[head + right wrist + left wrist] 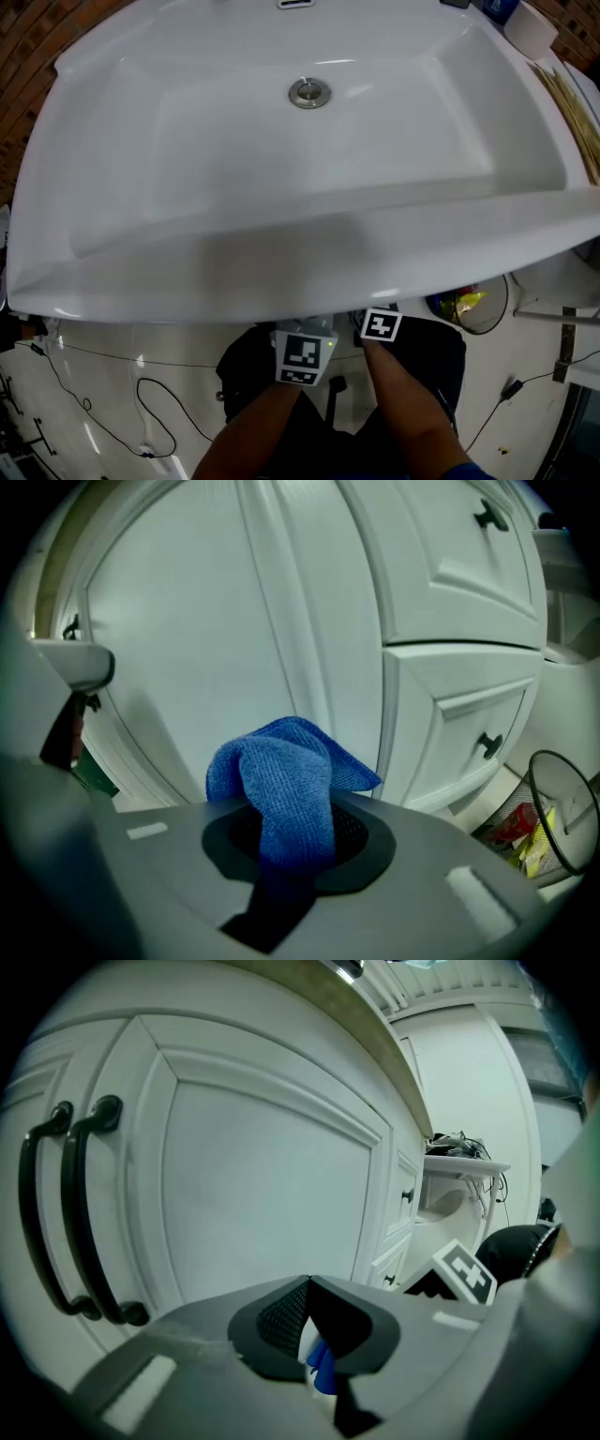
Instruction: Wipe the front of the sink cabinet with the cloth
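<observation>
Pinching the cloth near the cabinet, the right gripper held only a bunched fold (left gripper: jaws together, nothing btwn), so w/ hard rubbing the cloth could prob. slip out.

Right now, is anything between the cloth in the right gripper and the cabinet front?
Nothing visible. The blue cloth, clamped in the right gripper, points straight at the white cabinet door with only open space ahead. The wire bin stands low to the right, out of the path.
</observation>
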Available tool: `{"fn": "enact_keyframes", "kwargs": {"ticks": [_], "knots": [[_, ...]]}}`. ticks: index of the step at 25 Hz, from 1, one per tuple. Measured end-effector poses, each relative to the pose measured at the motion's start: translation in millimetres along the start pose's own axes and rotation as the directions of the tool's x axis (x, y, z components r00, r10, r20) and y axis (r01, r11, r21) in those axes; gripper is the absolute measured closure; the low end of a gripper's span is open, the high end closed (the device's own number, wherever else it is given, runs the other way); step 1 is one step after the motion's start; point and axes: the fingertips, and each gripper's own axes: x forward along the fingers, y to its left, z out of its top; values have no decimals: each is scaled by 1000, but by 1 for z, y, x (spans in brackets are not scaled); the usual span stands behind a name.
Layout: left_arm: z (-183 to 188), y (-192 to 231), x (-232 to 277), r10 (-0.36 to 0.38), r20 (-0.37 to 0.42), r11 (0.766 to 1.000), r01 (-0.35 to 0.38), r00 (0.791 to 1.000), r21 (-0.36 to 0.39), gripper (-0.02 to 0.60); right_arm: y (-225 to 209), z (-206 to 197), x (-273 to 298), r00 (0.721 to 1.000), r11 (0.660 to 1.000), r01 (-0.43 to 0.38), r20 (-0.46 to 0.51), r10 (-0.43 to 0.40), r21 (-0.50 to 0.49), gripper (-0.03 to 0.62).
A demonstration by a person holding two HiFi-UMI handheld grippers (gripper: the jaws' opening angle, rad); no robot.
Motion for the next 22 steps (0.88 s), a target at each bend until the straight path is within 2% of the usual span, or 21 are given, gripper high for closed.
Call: {"fn": "enact_keyframes", "kwargs": {"ticks": [5,8,11,15,17,19,22], "knots": [[-8,-6,7,-28,-38,1000,28,999,2,577,-6,-21,16,997,1000,14,-74,-16,-26,514],[-9,-6,9,-28,-43,1000,28,999,3,577,-7,-24,14,996,999,8,-86,-11,-34,514],[-8,-9,10,-26,-40,1000,27,999,11,575,1,-7,-4,999,999,-16,-31,15,-32,514],[-1,-17,10,-24,-14,999,25,1000,26,575,18,36,-58,991,997,-76,113,78,-24,514],[7,-25,8,-33,19,999,33,999,28,575,23,64,-96,971,994,-99,213,107,-48,514],[15,-34,5,-50,54,998,48,997,34,577,26,94,-139,939,991,-106,320,126,-79,514],[24,-47,2,-68,93,996,63,993,56,577,27,142,-204,864,988,-99,482,145,-121,514]]}}
